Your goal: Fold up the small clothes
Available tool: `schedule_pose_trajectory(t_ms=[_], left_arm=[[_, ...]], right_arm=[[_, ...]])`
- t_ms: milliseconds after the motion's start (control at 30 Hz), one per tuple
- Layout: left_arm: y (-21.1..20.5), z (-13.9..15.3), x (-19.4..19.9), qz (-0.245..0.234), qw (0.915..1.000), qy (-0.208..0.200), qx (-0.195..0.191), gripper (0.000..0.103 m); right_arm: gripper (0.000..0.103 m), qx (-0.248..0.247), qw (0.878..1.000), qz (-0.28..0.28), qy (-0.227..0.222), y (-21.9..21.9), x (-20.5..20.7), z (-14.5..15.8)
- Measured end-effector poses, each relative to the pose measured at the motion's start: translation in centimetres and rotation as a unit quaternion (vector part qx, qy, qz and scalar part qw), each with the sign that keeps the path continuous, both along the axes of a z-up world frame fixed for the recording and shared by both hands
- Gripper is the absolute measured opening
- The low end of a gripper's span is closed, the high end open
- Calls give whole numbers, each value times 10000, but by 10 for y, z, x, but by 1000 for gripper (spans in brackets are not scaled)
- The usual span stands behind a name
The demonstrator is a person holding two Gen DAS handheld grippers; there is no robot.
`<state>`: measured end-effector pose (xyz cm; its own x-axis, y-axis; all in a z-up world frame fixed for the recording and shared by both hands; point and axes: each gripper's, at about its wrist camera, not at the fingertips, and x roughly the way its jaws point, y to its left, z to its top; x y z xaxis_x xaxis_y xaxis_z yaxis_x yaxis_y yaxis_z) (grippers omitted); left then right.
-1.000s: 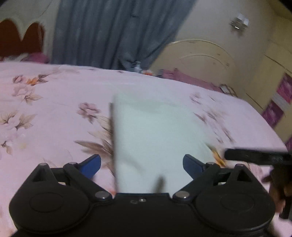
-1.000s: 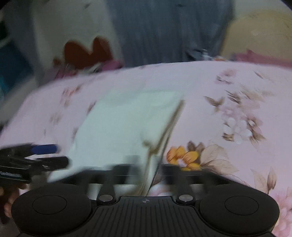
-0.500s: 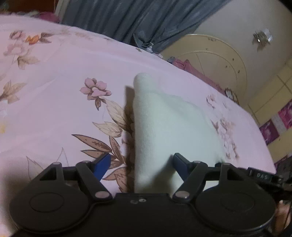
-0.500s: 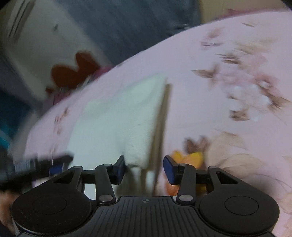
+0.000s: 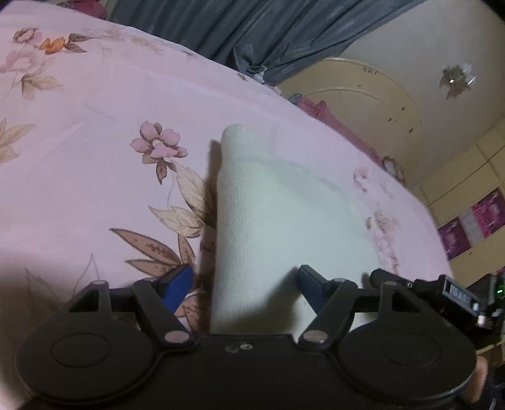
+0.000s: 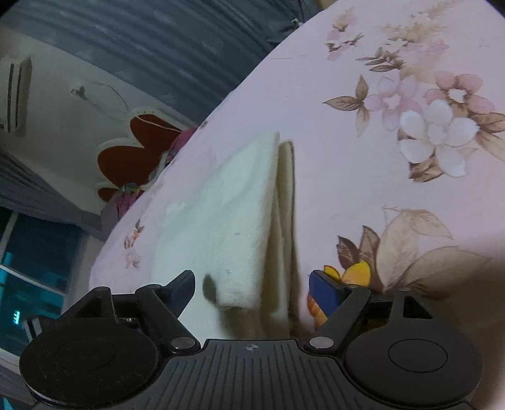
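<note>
A pale white-green folded cloth [image 5: 271, 214] lies on the pink floral bed sheet [image 5: 94, 132]. Its folded left edge runs away from my left gripper [image 5: 244, 280], which is open with the cloth's near end between its blue pads, not pinched. In the right wrist view the same cloth [image 6: 227, 220] shows its stacked layers along the right edge. My right gripper [image 6: 252, 285] is open, with the cloth's near corner hanging between the pads. The right gripper [image 5: 442, 290] also shows at the right edge of the left wrist view.
A grey-blue curtain [image 5: 268, 28] hangs behind the bed. A cream rounded headboard [image 5: 363, 97] stands at the far right, with cream cupboards [image 5: 467, 189] beyond. A red and cream headboard [image 6: 132, 148] and a window [image 6: 28, 268] lie to the left.
Both grippers have tilted and moved closer to the cloth's near edge. The right gripper, narrow a second ago, has opened wide. The cloth now lies still and folded.
</note>
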<state>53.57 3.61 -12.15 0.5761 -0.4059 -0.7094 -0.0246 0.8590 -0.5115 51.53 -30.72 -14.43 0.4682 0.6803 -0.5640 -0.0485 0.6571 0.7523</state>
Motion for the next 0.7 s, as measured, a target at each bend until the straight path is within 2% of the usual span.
schedule_pose_trajectory(t_ms=[67,133,167,200,267,367,467,700], left_arm=[[-11,2,8,-14,9998,49,203,68],[-21,2,15,-103,9996,128,225,68],[-28,3,17,-186,9991,128,369,68],[-36,5,18,-285,9976,90,621,61],[-47,10,18,-463,9952,-47,864,47],[-60,21,14,-595,9888,-298,1335,35],[-64,29,4,-691,9834,-513,1598,28],[-46,61,-18,-853,9777,-915,1689,27]], right_arm=[[79,-328,9994,-79,-73,13,0,5],[79,-1000,9942,165,-357,37,-2,14],[65,-1149,9921,239,-437,45,-3,15],[61,-1203,9914,249,-454,51,-3,14],[49,-1234,9909,215,-498,53,-4,14],[38,-1263,9902,221,-559,53,-8,16],[33,-1588,9842,253,-739,65,-16,25],[32,-1972,9726,159,-1221,91,-44,61]])
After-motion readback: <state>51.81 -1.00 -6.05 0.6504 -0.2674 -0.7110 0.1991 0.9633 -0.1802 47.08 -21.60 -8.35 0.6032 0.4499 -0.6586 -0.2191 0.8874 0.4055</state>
